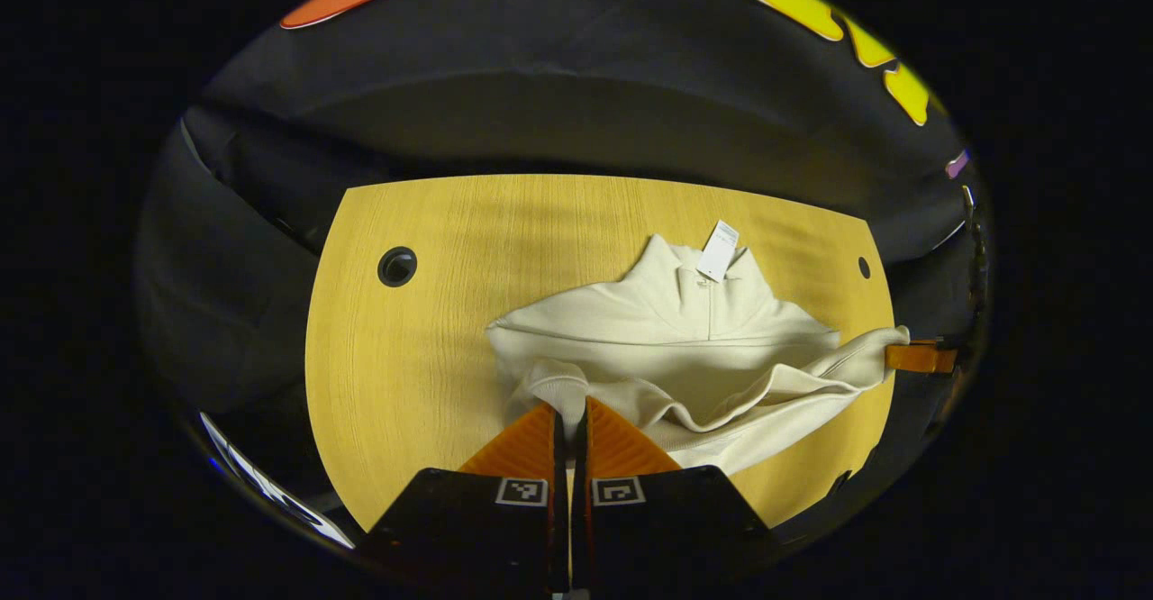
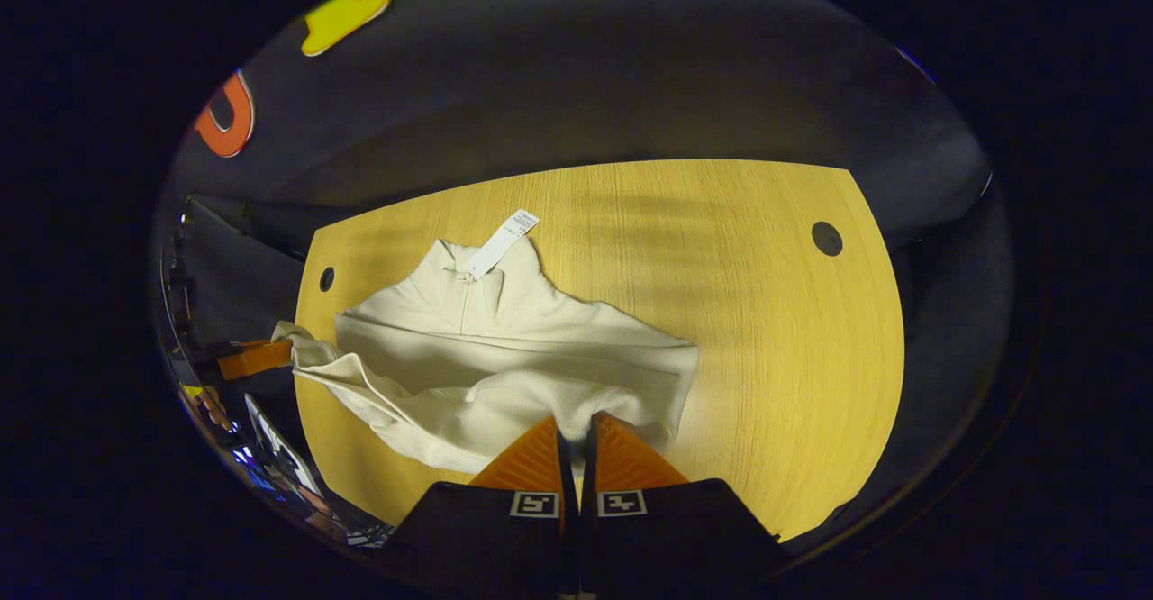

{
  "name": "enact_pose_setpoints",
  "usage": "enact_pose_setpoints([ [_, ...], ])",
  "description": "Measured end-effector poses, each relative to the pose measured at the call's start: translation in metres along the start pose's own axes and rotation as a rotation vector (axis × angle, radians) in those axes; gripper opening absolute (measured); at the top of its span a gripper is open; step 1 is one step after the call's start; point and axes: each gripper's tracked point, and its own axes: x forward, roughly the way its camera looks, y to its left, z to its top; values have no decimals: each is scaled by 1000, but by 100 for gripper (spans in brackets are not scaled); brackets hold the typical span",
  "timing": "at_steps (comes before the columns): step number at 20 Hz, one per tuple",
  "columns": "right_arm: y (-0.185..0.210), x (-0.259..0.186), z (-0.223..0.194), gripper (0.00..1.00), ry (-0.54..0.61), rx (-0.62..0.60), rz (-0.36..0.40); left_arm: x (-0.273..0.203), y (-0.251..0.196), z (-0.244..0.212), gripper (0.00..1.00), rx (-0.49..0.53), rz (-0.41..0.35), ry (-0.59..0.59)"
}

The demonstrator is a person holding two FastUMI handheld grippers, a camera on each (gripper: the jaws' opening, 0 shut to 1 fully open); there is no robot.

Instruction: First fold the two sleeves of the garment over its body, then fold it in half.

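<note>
The cream garment [image 1: 685, 339] is lying on the pale wood-grain table [image 1: 423, 339], its stand-up collar [image 1: 698, 271] pointing to the far side and a white paper tag [image 1: 719, 250] sticking up from it. The left gripper [image 1: 569, 415] is showing its fingers drawn together at a rounded ribbed cuff [image 1: 551, 382] on the near part of the body; the right gripper [image 2: 576, 429] is likewise standing closed, with cloth from the near hem running in between its tips. Farther off in the left gripper view, a sleeve [image 1: 847, 361] is being held taut out to the table's edge, forming a raised ridge. The knit is looking thick, soft and matte, slumping into broad rolls rather than sharp creases, while the table is looking smooth and slick. Judging from this, a hard pull on the taut sleeve is risking dragging the whole body sideways across that slick top and skewing it; a shallow pinch is risking the heavy cuff slipping free; the loose rolls near the hem are risking being trapped as lumps under any fold.
</note>
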Motion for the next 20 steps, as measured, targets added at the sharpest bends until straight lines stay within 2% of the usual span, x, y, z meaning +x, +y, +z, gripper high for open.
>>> enact_pose_setpoints([
  [1, -1, 13, 5, 0, 1, 23, 2, 8, 0, 2, 4, -2, 6, 8],
  [5, -7, 53, 19, 1, -6, 88, -7, 46, 1, 12, 4, -6, 23, 11],
  [10, -9, 87, 20, 2, -24, 75, -48, 78, 4, 18, 7, 9, 35, 26],
  [13, -9, 91, 22, 4, -45, 81, -47, 83, 3, 17, 10, 1, 26, 26],
  [15, -11, 89, 25, 14, -68, 67, -43, 82, 3, 23, 18, 9, 36, 3],
  [16, -11, 89, 25, 13, -77, 60, -41, 80, 3, 24, 31, 17, 39, -5],
  [17, -12, 85, 28, 23, -88, 65, -41, 79, 2, 26, 39, 23, 40, -17],
  [18, -11, 83, 31, 24, -99, 75, -34, 79, -1, 29, 60, 27, 35, -27],
  [19, -10, 80, 33, 29, -110, 83, -28, 77, -3, 29, 52, 26, 31, -29],
  [20, -8, 77, 36, 33, -125, 84, -18, 76, -4, 29, 57, 22, 40, -35],
])
